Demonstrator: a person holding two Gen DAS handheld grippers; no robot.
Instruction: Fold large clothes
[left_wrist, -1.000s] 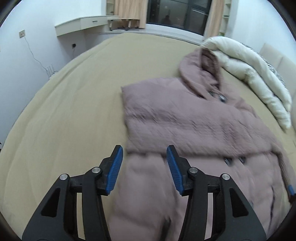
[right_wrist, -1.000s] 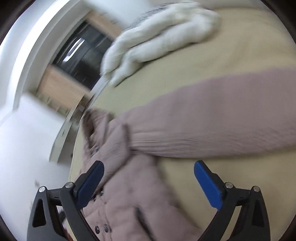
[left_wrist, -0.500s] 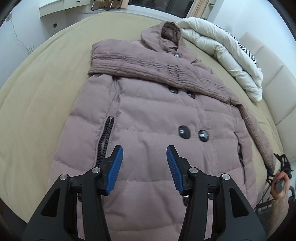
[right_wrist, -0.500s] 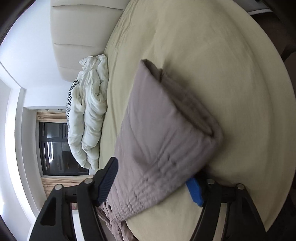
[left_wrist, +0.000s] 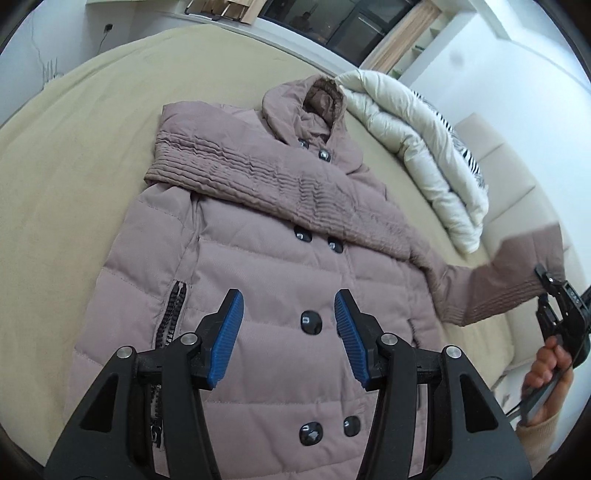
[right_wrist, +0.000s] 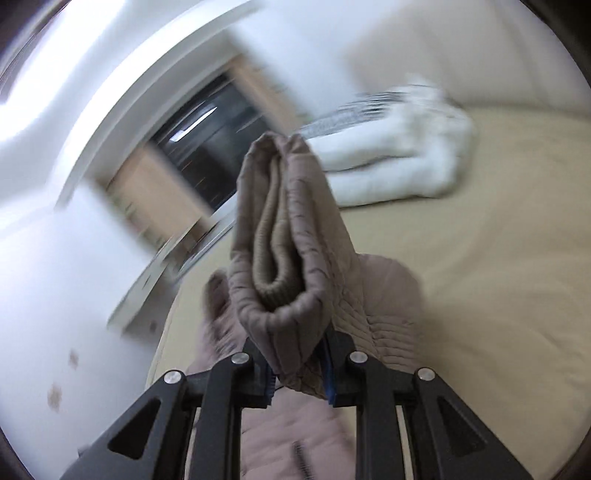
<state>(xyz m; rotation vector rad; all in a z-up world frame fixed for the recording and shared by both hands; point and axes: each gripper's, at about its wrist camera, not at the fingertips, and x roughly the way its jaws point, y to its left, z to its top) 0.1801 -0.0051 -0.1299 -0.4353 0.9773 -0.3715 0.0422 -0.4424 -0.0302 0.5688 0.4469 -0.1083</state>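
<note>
- Lying flat on the bed (left_wrist: 74, 155), front side up, a mauve quilted coat (left_wrist: 258, 280) is seen below and ahead of the left claw (left_wrist: 288, 336), whose blue ribbed pads are spread apart with nothing between them.
- Puffy stitched panels, two columns of dark glossy buttons (left_wrist: 311, 322) and a black pocket zipper (left_wrist: 173, 314) are shown on the coat.
- Its long axis runs away from the left claw, with the hood (left_wrist: 314, 107) at the far end and the hem nearest.
- One ribbed sleeve (left_wrist: 258, 177) is laid across the chest.
- The other sleeve (right_wrist: 291, 240) is pinched at its knit cuff by the right claw (right_wrist: 299, 380) and lifted off the bed, to the right of the left claw.
- A white duvet (left_wrist: 417, 147) is bunched beyond the coat, to the right.
</note>
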